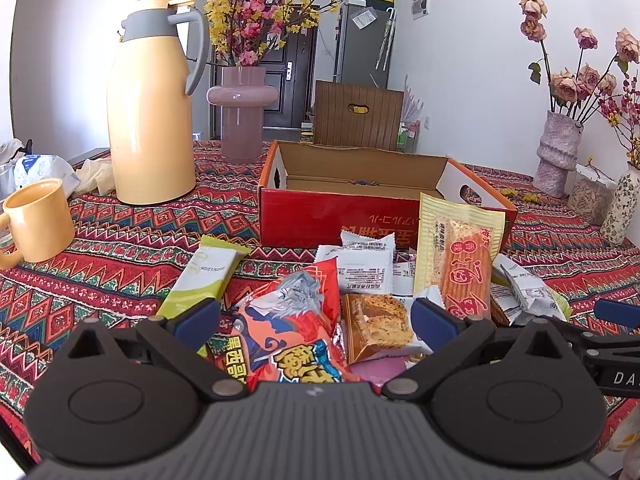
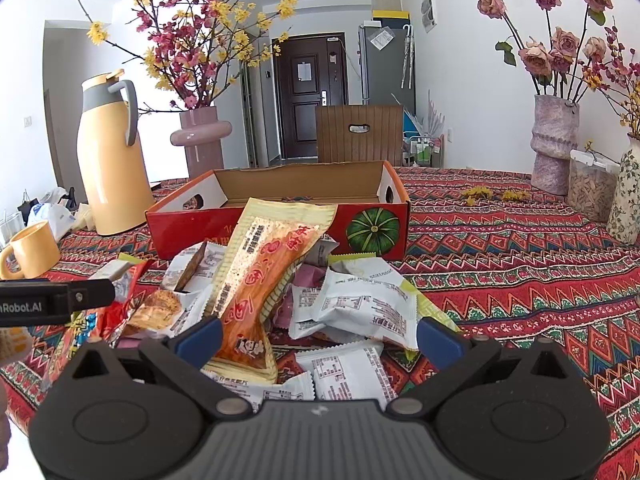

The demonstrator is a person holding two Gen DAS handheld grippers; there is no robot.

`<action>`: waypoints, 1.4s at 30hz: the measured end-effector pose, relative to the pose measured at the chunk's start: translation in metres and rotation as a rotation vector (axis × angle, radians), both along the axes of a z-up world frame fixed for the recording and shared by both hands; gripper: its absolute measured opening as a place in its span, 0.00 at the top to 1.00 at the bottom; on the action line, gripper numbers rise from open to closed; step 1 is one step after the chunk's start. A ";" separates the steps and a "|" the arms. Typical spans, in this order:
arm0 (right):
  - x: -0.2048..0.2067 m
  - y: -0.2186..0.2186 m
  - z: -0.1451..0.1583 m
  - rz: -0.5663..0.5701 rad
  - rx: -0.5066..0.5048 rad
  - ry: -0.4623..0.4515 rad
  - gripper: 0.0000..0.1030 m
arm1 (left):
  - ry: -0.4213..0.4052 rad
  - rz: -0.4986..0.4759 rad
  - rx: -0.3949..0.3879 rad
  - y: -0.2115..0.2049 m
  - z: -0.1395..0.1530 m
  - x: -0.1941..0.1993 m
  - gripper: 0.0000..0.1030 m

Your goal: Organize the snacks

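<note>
Left gripper point(image 1: 316, 318) is spread wide with nothing between the blue pads, hanging low over the near end of the snack pile — a red-orange cartoon-printed packet point(image 1: 294, 328) and a clear-wrapped crumbly cake bar point(image 1: 378, 326) sit right in the gap between the fingers, not pinched. Right gripper point(image 2: 318, 338) is just as wide open and empty; its left pad point(image 2: 200, 338) is just beside the bottom end of a long yellow-and-orange cracker packet point(image 2: 264, 280) that leans up against the pile, with white sachets point(image 2: 352, 308) heaped between the fingers. A green-and-white stick pack point(image 1: 200, 276) lies at the left edge of the heap on the patterned tablecloth point(image 2: 520, 272). Just behind the pile is the open red cardboard box point(image 1: 340, 204), its near wall touching or almost touching the rear packets, and what shows of its inside looks bare. To the right of the heap the cloth is clear out to the vases point(image 2: 554, 140); on the left there's a yellow mug point(image 1: 38, 220) and a tall yellow thermos jug point(image 1: 150, 120), well apart from the snacks.
</note>
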State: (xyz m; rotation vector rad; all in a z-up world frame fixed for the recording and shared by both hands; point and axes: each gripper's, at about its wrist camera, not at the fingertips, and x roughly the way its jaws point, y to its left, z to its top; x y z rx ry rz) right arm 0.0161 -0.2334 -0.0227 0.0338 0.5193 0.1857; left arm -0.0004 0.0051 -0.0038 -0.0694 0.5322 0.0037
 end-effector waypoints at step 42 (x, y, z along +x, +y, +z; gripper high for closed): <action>0.000 -0.029 -0.001 0.026 0.000 0.046 0.61 | 0.021 0.045 -0.018 0.022 0.000 0.009 0.00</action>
